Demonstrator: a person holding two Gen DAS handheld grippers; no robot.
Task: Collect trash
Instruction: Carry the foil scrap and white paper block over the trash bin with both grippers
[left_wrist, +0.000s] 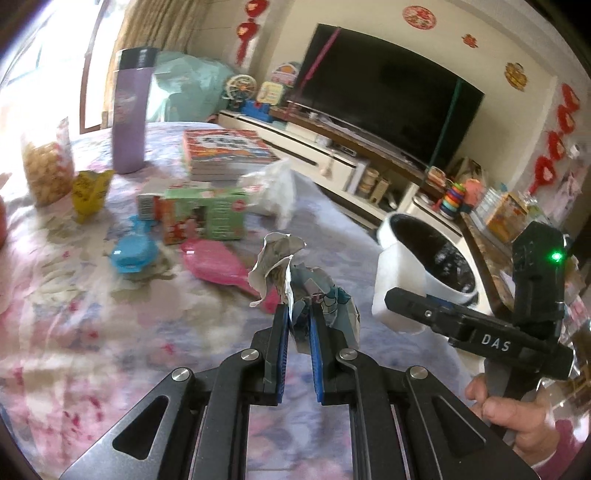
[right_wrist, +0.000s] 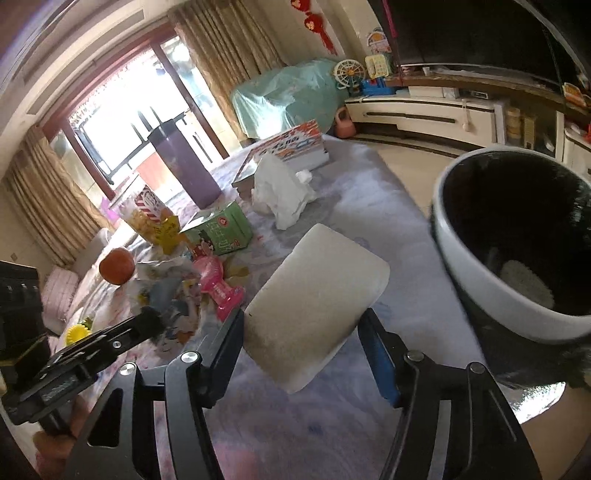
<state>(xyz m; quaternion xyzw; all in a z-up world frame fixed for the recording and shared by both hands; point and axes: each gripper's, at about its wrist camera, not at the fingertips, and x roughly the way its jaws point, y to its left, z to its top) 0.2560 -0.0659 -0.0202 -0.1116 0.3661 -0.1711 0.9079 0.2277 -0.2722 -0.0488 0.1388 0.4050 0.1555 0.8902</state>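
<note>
My left gripper (left_wrist: 299, 310) is shut on a crumpled printed paper wrapper (left_wrist: 280, 266), held above the flowered tablecloth (left_wrist: 110, 332). In the right wrist view the same gripper (right_wrist: 147, 317) and wrapper (right_wrist: 166, 291) sit at the lower left. My right gripper (right_wrist: 303, 314) has a white foam block (right_wrist: 317, 288) between its pads, both touching its sides. In the left wrist view the block (left_wrist: 397, 291) hangs at the right gripper's tip (left_wrist: 391, 297), close to the white trash bin (left_wrist: 391, 232). The bin (right_wrist: 465, 258) has a black liner and a pale lump inside.
The table holds a purple bottle (left_wrist: 129, 110), stacked books (left_wrist: 225, 155), a green box (left_wrist: 210, 218), a crumpled white tissue (right_wrist: 280, 192), a pink toy (right_wrist: 218, 284), a blue toy (left_wrist: 131, 251), a yellow wrapper (left_wrist: 90, 192), a snack bag (left_wrist: 46, 166) and an orange (right_wrist: 116, 271). A TV cabinet (left_wrist: 332, 147) stands behind.
</note>
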